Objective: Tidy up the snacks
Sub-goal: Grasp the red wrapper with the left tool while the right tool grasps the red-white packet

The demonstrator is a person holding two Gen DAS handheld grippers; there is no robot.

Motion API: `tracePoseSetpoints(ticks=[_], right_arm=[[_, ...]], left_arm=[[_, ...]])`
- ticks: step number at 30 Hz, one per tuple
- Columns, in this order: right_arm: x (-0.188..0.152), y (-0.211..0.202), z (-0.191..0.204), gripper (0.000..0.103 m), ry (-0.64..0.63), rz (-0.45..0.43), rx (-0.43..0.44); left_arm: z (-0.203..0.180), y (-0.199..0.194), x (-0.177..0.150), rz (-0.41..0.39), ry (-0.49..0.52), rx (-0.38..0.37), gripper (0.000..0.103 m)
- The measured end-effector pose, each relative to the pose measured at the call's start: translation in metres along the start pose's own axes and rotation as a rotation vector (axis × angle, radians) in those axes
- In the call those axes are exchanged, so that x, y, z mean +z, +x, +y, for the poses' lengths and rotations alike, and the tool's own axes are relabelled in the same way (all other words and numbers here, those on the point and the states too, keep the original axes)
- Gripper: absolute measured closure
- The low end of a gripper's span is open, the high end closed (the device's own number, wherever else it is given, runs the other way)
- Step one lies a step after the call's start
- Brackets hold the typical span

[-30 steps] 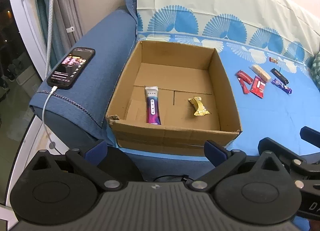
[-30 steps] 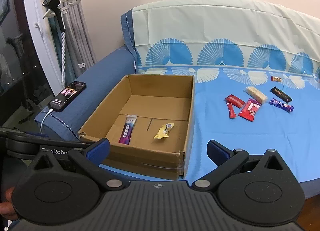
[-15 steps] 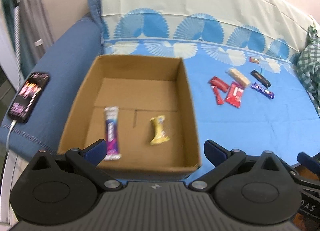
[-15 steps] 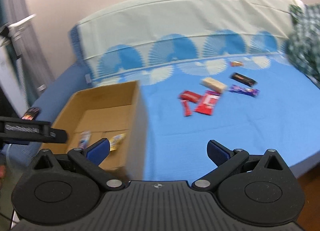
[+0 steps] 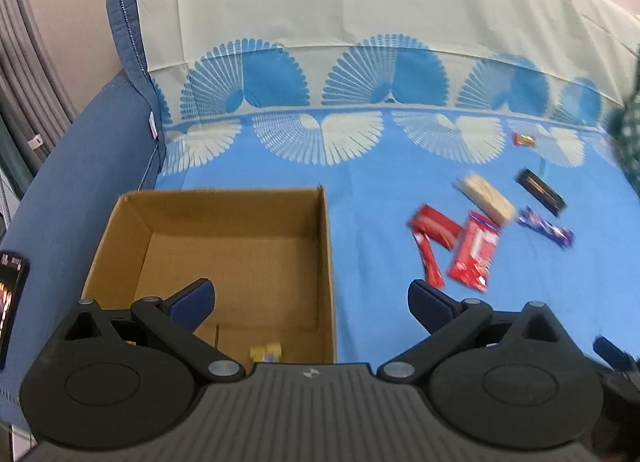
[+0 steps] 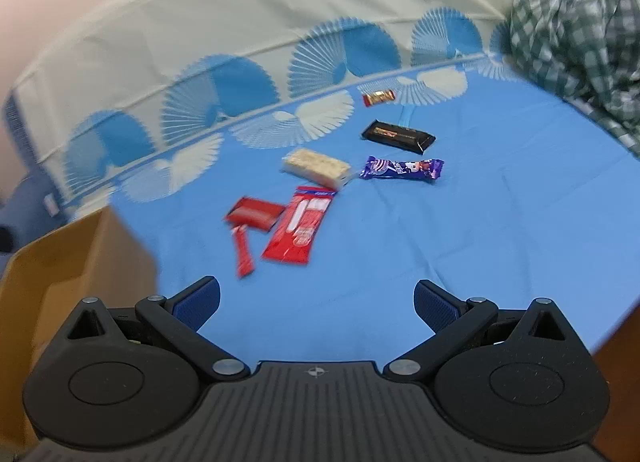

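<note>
An open cardboard box (image 5: 326, 246) sits on the blue sheet; a yellow snack (image 5: 266, 352) peeks out at its near edge. It shows at the left in the right wrist view (image 6: 80, 262). Loose snacks lie to its right: a large red wrapper (image 6: 300, 224), a red pack (image 6: 254, 212), a thin red stick (image 6: 244, 250), a beige bar (image 6: 316, 166), a purple bar (image 6: 402, 168), a black bar (image 6: 398, 136) and a small red-gold candy (image 6: 378, 97). My left gripper (image 5: 312, 302) is open and empty over the box's right wall. My right gripper (image 6: 316, 302) is open and empty, in front of the snacks.
A green checked cloth (image 6: 576, 22) lies at the far right of the sofa bed. A phone (image 5: 10, 294) rests on the blue armrest (image 5: 76, 166) at the left. The sheet's front edge (image 6: 600, 326) drops off at the lower right.
Both grippers have swung to the right and forward. The box has slid left and down in both views, and the loose snacks now sit nearer and more central. Both stay open.
</note>
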State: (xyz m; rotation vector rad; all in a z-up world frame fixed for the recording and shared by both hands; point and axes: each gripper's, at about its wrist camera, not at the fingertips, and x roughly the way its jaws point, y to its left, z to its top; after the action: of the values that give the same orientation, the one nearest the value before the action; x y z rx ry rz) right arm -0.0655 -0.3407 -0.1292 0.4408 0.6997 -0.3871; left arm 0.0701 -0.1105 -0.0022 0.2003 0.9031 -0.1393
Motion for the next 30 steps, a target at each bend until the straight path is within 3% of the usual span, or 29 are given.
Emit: tracePoseSetpoints(ticks=[10, 11, 13, 14, 15, 17, 22, 23, 24, 25, 26, 30], right_arm=[[0.045, 0.211, 0.019, 0.003, -0.091, 0.108, -0.087], [0.043, 0.223, 0.019, 0.011, -0.111, 0.119, -0.097], [0.039, 0.222, 0.016, 0.024, -0.137, 0.056, -0.063], [0.037, 0.216, 0.015, 0.04, -0.159, 0.046, -0.041], [0.036, 0.211, 0.011, 0.049, -0.172, 0.046, -0.035], [0.034, 0.197, -0.007, 0.056, -0.145, 0.051, -0.061], [0.022, 0.155, -0.079, 0.055, 0.02, 0.033, -0.157], [0.022, 0.148, -0.088, 0.048, 0.069, 0.028, -0.159], [0.023, 0.144, -0.094, 0.033, 0.12, 0.027, -0.139], [0.025, 0.144, -0.096, 0.024, 0.147, 0.028, -0.103], [0.027, 0.147, -0.095, 0.016, 0.145, 0.033, -0.074], [0.037, 0.171, -0.068, 0.016, 0.042, 0.071, -0.035]], left_arm=[[-0.029, 0.085, 0.051, 0.035, 0.1, 0.061, 0.0], [-0.035, 0.091, 0.053, 0.039, 0.112, 0.058, 0.0], [-0.051, 0.11, 0.059, 0.045, 0.148, 0.042, 0.0], [-0.058, 0.117, 0.06, 0.047, 0.168, 0.032, 0.0], [-0.069, 0.128, 0.062, 0.049, 0.199, 0.015, 0.0], [-0.091, 0.149, 0.064, 0.066, 0.267, -0.014, 0.0], [-0.15, 0.212, 0.067, 0.158, 0.426, -0.128, 0.0], [-0.159, 0.223, 0.067, 0.185, 0.443, -0.162, 0.0], [-0.169, 0.236, 0.067, 0.214, 0.459, -0.193, 0.0], [-0.177, 0.247, 0.066, 0.228, 0.467, -0.198, 0.0], [-0.184, 0.254, 0.063, 0.237, 0.471, -0.193, 0.0], [-0.208, 0.299, 0.057, 0.325, 0.531, -0.166, 0.0]])
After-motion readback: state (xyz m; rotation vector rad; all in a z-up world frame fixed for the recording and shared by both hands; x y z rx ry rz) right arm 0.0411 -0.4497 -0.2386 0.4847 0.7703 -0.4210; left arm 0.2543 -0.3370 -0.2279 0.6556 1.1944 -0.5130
